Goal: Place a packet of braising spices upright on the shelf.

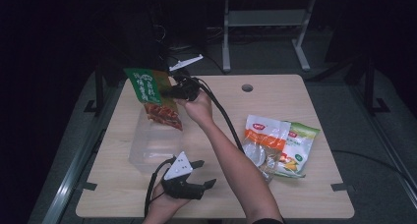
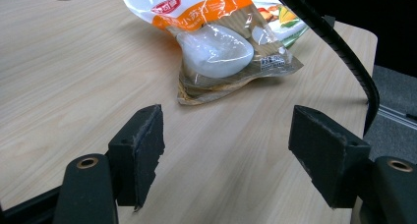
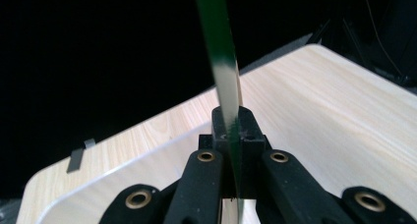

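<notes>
While its jaws are clamped on the edge of a green snack packet [image 1: 155,98], the right gripper [image 1: 173,92] is held above a clear plastic box [image 1: 150,148]. Chinese lettering on the packet is seen but cannot be read. The left gripper [image 1: 203,174] is held spread, empty, over the tabletop [image 1: 295,194].

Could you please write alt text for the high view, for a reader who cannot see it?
The right gripper holds a green and red snack packet above a clear plastic tub on a light wooden table. The left gripper hovers open near the front edge, with an orange and white food packet and a green packet lying at right.
</notes>
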`<action>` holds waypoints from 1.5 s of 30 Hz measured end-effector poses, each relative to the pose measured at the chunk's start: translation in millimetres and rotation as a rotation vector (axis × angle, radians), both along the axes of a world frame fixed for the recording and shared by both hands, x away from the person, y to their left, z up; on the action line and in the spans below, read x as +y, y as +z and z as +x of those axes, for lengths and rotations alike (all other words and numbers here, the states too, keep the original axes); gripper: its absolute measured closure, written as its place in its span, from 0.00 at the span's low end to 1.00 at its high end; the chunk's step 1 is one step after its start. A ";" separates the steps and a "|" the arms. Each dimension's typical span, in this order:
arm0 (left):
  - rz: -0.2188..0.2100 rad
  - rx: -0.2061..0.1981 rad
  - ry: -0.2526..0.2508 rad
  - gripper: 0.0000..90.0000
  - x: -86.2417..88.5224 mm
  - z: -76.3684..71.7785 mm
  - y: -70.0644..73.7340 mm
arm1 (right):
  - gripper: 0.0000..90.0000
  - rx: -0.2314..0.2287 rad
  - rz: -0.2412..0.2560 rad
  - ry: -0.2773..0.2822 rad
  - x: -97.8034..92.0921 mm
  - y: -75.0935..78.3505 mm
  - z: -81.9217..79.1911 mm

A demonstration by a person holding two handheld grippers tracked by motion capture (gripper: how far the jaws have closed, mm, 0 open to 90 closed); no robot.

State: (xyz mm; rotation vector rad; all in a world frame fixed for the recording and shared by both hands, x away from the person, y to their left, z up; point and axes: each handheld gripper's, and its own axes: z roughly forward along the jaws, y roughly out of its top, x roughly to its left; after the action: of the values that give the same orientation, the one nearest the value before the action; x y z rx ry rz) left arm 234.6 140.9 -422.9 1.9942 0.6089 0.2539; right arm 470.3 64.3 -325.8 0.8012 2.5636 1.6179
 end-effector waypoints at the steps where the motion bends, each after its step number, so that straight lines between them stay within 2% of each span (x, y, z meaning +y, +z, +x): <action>1: 0.000 0.000 0.000 0.32 0.0 0.0 0.0 | 1.00 0.000 0.000 0.000 0.0 0.0 0.0; 2: 0.000 0.002 0.000 0.32 0.1 0.0 0.0 | 1.00 0.006 -0.007 0.002 0.7 -1.5 0.5; 5: -0.005 0.001 0.004 0.32 0.9 0.0 0.2 | 0.99 -0.002 -0.079 0.011 7.1 -13.2 0.1; 10: -0.002 0.003 0.008 0.32 2.6 1.1 0.5 | 0.99 -0.002 -0.066 0.007 2.9 -19.8 2.2; 12: -0.007 0.002 0.010 0.32 2.3 1.5 0.3 | 0.99 -0.017 -0.096 0.002 -2.6 -23.0 3.6; 16: -0.001 0.003 0.007 0.32 1.5 1.6 0.0 | 0.99 -0.017 -0.097 -0.001 -6.7 -22.8 3.8; 17: 0.002 0.003 0.005 0.32 1.1 1.4 0.0 | 0.96 -0.025 -0.118 -0.007 -6.5 -21.7 3.2; 18: 0.002 0.003 0.005 0.32 1.1 1.4 0.0 | 0.96 -0.025 -0.118 -0.007 -6.5 -21.7 3.2; 20: 0.002 0.002 0.005 0.32 0.9 1.7 -0.1 | 0.82 -0.042 -0.173 -0.015 -6.1 -20.3 1.9; 21: 0.005 0.005 0.005 0.32 1.0 1.8 -0.1 | 0.79 -0.034 -0.178 -0.019 -7.9 -19.0 1.1; 22: 0.005 0.005 0.005 0.32 1.0 1.8 -0.1 | 0.79 -0.034 -0.178 -0.019 -7.9 -19.0 1.1; 23: 0.000 0.004 0.006 0.32 0.2 1.9 -0.8 | 0.71 -0.033 -0.176 -0.031 -12.9 -16.1 0.0; 25: 0.002 0.003 0.004 0.32 0.1 2.0 -0.8 | 0.70 -0.039 -0.179 -0.033 -16.2 -14.5 -0.3; 26: 0.008 0.001 0.002 0.32 0.0 2.0 -0.7 | 0.64 -0.032 -0.181 -0.044 -23.6 -11.0 -1.0; 27: 0.015 0.003 0.001 0.32 -0.4 2.0 -0.7 | 0.63 -0.020 -0.177 -0.049 -27.4 -9.0 -1.9; 30: 0.011 0.004 0.003 0.32 -1.0 2.3 -1.4 | 0.60 -0.016 -0.178 -0.044 -34.6 -6.3 -3.6; 31: 0.013 0.004 0.002 0.32 -1.0 2.6 -1.6 | 0.59 -0.031 -0.186 -0.038 -38.8 -5.3 -4.3; 36: 0.012 0.008 0.012 0.32 -0.6 3.6 -1.8 | 0.56 0.006 -0.168 -0.027 -56.7 -0.7 -12.5; 45: 0.010 0.005 0.026 0.32 3.1 5.5 -0.7 | 0.52 0.023 -0.161 -0.030 -81.2 -0.6 -25.5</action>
State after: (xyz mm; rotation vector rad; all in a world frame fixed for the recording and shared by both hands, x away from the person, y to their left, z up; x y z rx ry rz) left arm 240.1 144.0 -423.6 1.9983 0.6380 0.2676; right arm 444.8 -16.9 -326.4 0.8449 2.6417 1.3797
